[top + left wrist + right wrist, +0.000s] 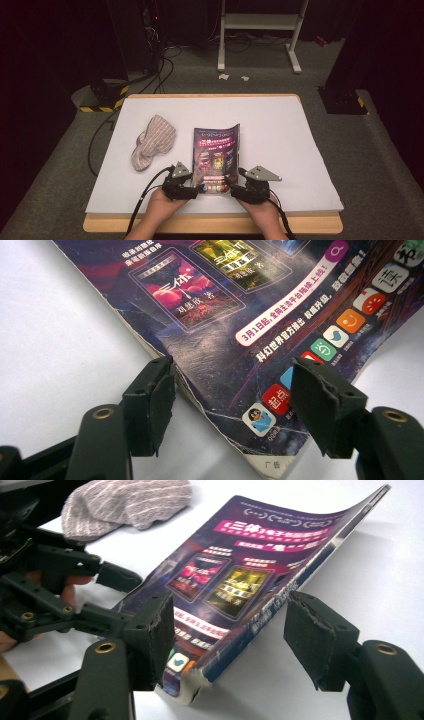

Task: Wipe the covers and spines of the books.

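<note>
**Two grippers at the magazine's near corners**

Both grippers stand with jaws apart, neither pressing yet. The magazine (216,156) lies on the white table (300,150), beside a striped cloth (152,140). The left gripper (232,390) straddles its near left corner; the right gripper (227,630) straddles the near right corner, where the pages curl. To grip well, I'd judge each should slide one jaw under the edge before closing, evenly on both sides.
</note>
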